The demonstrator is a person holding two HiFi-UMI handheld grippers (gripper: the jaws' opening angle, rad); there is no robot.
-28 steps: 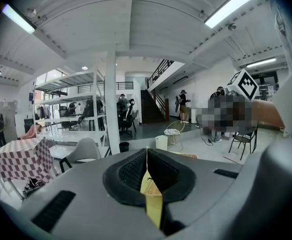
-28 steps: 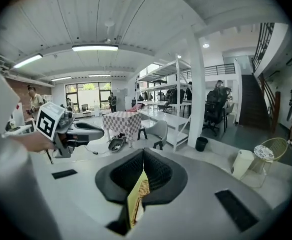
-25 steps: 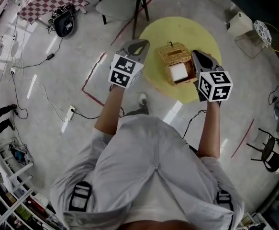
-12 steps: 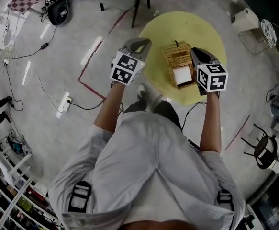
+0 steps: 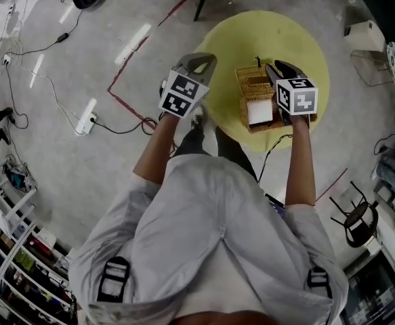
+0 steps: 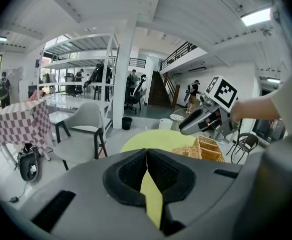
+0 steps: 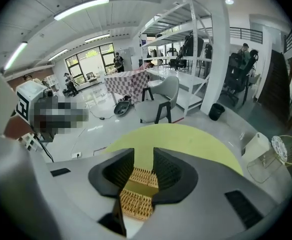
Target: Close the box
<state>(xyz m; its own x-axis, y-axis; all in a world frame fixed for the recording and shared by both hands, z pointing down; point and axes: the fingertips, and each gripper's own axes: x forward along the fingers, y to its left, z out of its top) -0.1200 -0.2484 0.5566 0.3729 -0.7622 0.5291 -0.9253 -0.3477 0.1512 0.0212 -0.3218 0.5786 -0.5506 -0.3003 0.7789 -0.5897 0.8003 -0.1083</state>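
An open wicker box (image 5: 251,81) stands on a round yellow table (image 5: 224,46), with something white (image 5: 259,112) inside it. My right gripper (image 5: 277,70) hovers over the box's right part. Its jaws are opening, and in the right gripper view (image 7: 143,166) the wicker box (image 7: 137,194) shows through the gap, with no pad pressing on it. My left gripper (image 5: 200,61) hangs left of the box over the table's edge. In its own view (image 6: 147,156) the pads meet with nothing between them. That view also shows the box (image 6: 206,150) and the right gripper (image 6: 202,119).
A grey chair (image 6: 85,121) stands beyond the table, and a checkered table (image 6: 20,124) stands further left. Cables and a power strip (image 5: 85,124) lie on the floor at the left. A white box (image 5: 364,34) and a dark chair (image 5: 353,215) are at the right.
The person has stepped closer to the table. My right gripper has moved from the box's right side to above it. The left gripper has kept its place beside the box.
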